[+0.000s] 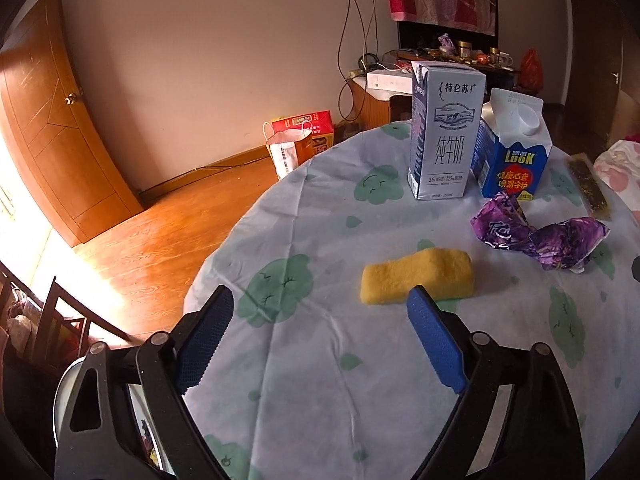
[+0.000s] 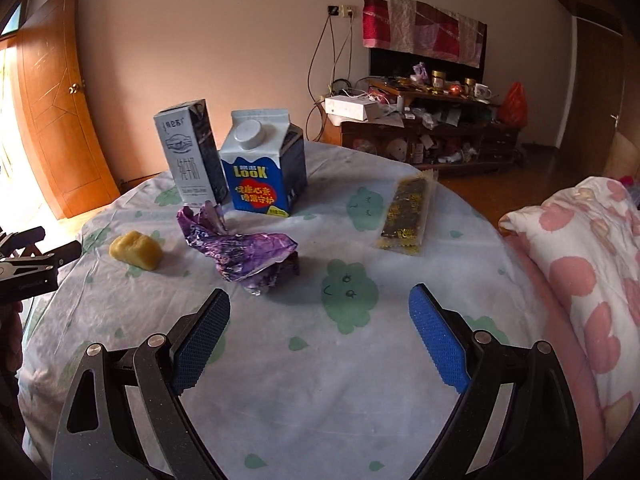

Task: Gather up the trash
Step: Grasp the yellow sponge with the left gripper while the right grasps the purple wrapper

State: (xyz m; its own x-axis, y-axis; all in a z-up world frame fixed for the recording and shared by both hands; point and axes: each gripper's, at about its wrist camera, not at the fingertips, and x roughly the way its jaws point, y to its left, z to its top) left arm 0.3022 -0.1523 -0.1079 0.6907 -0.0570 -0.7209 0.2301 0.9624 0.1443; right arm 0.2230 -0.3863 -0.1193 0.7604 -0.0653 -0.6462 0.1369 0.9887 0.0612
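Observation:
On the round table with a pale cloth (image 1: 320,360) lie a yellow sponge-like block (image 1: 418,276) (image 2: 136,249), a crumpled purple wrapper (image 1: 540,234) (image 2: 244,252) and a dark flat snack packet (image 1: 590,190) (image 2: 406,214). A tall grey milk carton (image 1: 444,128) (image 2: 191,156) and a blue gable-top carton (image 1: 512,148) (image 2: 262,168) stand upright at the back. My left gripper (image 1: 320,296) is open and empty, just short of the yellow block; it also shows in the right wrist view (image 2: 28,264). My right gripper (image 2: 320,300) is open and empty, just short of the purple wrapper.
A pink-flowered quilt (image 2: 580,260) lies at the table's right. A wooden door (image 1: 52,120), paper bags on the floor (image 1: 296,140) and a cluttered cabinet (image 2: 432,120) stand beyond. A chair (image 1: 52,320) is at the left below the table edge.

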